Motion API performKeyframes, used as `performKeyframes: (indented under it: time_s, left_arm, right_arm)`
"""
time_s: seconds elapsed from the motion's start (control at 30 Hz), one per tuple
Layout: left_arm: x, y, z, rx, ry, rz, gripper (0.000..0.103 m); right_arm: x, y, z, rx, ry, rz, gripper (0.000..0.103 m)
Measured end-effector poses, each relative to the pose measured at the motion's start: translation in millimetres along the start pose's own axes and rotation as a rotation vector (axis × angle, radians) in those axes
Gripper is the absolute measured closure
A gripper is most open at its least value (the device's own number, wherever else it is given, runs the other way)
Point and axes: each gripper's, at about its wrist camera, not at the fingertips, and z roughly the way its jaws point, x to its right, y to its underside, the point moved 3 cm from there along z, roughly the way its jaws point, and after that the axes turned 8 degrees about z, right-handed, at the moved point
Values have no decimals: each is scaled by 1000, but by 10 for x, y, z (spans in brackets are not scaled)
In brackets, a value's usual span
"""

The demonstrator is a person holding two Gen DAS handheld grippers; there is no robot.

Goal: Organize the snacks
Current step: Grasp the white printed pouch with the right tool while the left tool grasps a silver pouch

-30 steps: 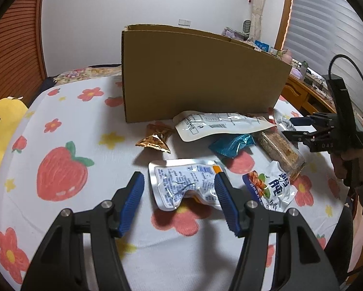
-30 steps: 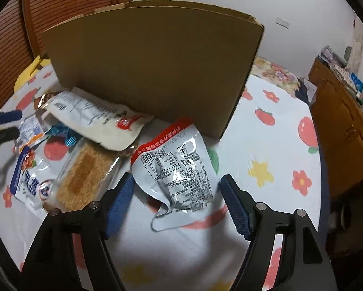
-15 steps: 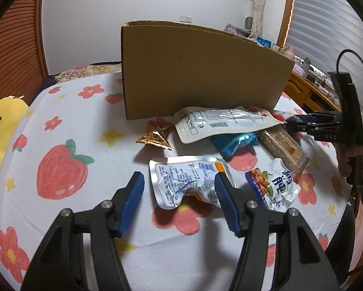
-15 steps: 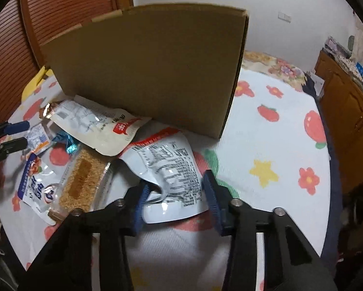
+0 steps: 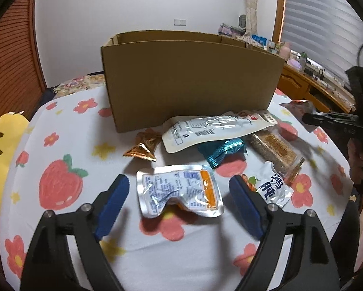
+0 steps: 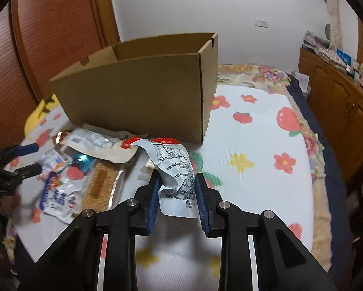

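Note:
My left gripper (image 5: pixel 179 181) hovers low over the table and its jaws are opening. A silver pouch with an orange edge (image 5: pixel 181 196) lies flat between the blue pads, untouched. My right gripper (image 6: pixel 177 179) is shut on a crumpled silver pouch with a red top (image 6: pixel 173 160), held above the cloth. An open cardboard box (image 5: pixel 191 84) stands behind the snacks. In front of the box lie a long white pouch (image 5: pixel 213 131), a teal wrapper (image 5: pixel 222 150), a gold wrapper (image 5: pixel 142 146), a sesame bar (image 5: pixel 273 150) and a white-and-blue pack (image 5: pixel 273 186).
The table carries a white cloth with strawberries and flowers (image 6: pixel 254 145). A yellow cushion (image 5: pixel 4 150) lies at its left edge. Wooden cabinets (image 6: pixel 339 92) with clutter on top line the right wall. A person's hand (image 5: pixel 358 160) holds the right gripper.
The right gripper closed on the red-topped pouch and raised it off the table, turning toward the box. The left gripper's jaws spread wider around the orange-edged pouch.

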Motion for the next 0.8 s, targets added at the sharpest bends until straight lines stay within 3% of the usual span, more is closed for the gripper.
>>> performKeyframes:
  time_s: [0.3, 0.47, 0.73, 0.8]
  left_arm:
    - [17, -64, 230, -106, -75, 25, 17]
    - [-12, 6, 332, -156, -79, 7, 17]
    - [-27, 40, 359, -148, -52, -26, 14]
    - [-5, 38, 344, -135, -41, -18, 26]
  right_arm:
    - [-1, 227, -175, 34, -42, 76, 76]
    - [46, 293, -131, 30, -45, 96, 76]
    - [16, 331, -73, 23, -38, 72, 76]
    - [14, 336, -66, 23, -36, 65, 76]
